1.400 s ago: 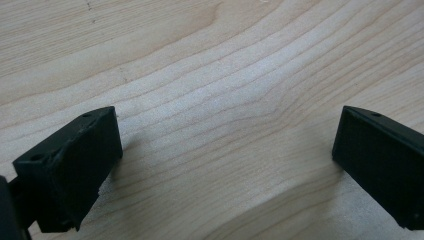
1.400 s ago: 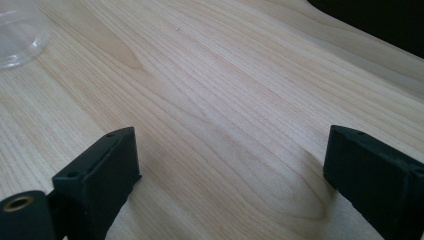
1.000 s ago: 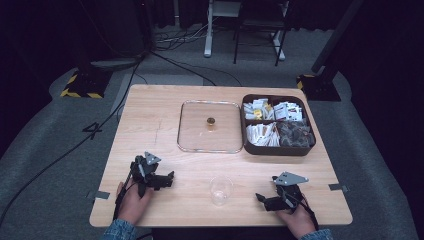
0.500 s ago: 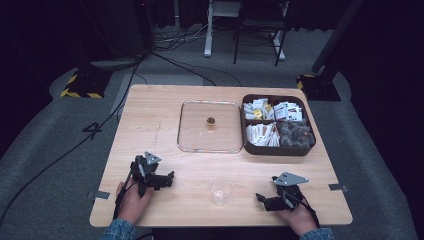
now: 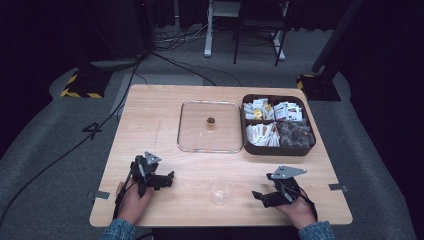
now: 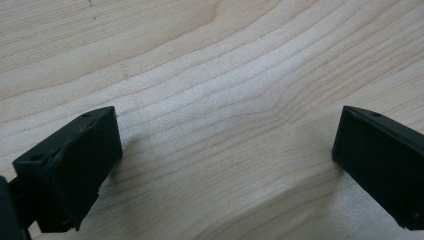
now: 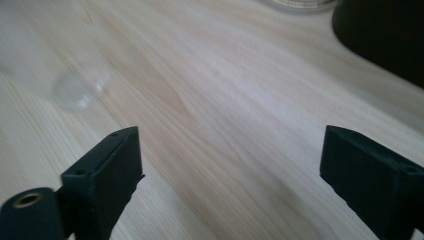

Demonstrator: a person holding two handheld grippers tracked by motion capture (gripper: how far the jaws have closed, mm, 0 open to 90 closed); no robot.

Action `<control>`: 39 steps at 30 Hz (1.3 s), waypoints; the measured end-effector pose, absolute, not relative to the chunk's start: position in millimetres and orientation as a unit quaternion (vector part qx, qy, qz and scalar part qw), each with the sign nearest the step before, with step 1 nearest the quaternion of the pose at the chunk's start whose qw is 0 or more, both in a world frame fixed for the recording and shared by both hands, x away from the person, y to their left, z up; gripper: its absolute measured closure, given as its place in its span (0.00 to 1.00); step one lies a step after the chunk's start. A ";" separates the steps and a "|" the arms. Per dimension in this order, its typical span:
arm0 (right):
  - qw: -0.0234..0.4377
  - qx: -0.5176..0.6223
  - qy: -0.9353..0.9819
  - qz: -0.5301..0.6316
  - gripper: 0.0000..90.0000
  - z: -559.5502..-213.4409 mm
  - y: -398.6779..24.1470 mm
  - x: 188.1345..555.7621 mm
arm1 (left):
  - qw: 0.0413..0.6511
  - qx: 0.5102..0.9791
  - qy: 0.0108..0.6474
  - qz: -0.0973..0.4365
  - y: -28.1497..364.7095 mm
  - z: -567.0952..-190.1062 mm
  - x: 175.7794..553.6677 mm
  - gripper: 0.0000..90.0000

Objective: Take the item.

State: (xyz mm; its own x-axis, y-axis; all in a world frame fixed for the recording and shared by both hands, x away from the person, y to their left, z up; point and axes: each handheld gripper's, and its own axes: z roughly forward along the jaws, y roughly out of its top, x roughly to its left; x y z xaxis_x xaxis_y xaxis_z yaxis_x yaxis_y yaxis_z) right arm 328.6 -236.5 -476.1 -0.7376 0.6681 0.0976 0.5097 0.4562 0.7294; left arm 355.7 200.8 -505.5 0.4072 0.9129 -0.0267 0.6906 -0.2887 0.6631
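A clear plastic cup (image 5: pixel 220 189) stands upright near the table's front edge, between my two hands. My left gripper (image 5: pixel 165 180) rests on the wood to the cup's left, open, with bare table (image 6: pixel 225 125) between its jaws. My right gripper (image 5: pixel 261 197) rests to the cup's right, also open and holding nothing. In the right gripper view the cup (image 7: pixel 75 90) appears blurred at the upper left, beyond the jaws. A square glass lid (image 5: pixel 210 126) with a small brass knob (image 5: pixel 211 121) lies flat at mid-table. Beside it stands a dark box (image 5: pixel 277 148) divided into compartments of packets.
The wooden table (image 5: pixel 150 120) has bare room along its left half. Tape marks (image 5: pixel 101 194) sit at both front corners. Cables, a stand's legs and a yellow-black striped base (image 5: pixel 80 86) lie on the grey floor beyond the table.
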 end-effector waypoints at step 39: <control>0.204 0.443 0.767 0.417 0.26 -370.9 -297.6 400.3 | 0.304 0.782 0.513 0.183 200.8 -505.4 355.7 0.00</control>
State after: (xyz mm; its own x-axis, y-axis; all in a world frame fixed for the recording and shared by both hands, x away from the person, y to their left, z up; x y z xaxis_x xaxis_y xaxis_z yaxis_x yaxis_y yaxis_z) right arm 400.3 -297.6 -370.9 -0.5235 0.8502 0.0563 0.5101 0.2598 0.8200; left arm 355.7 200.8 -505.4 0.4072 0.9129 -0.0265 0.6909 -0.2889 0.6627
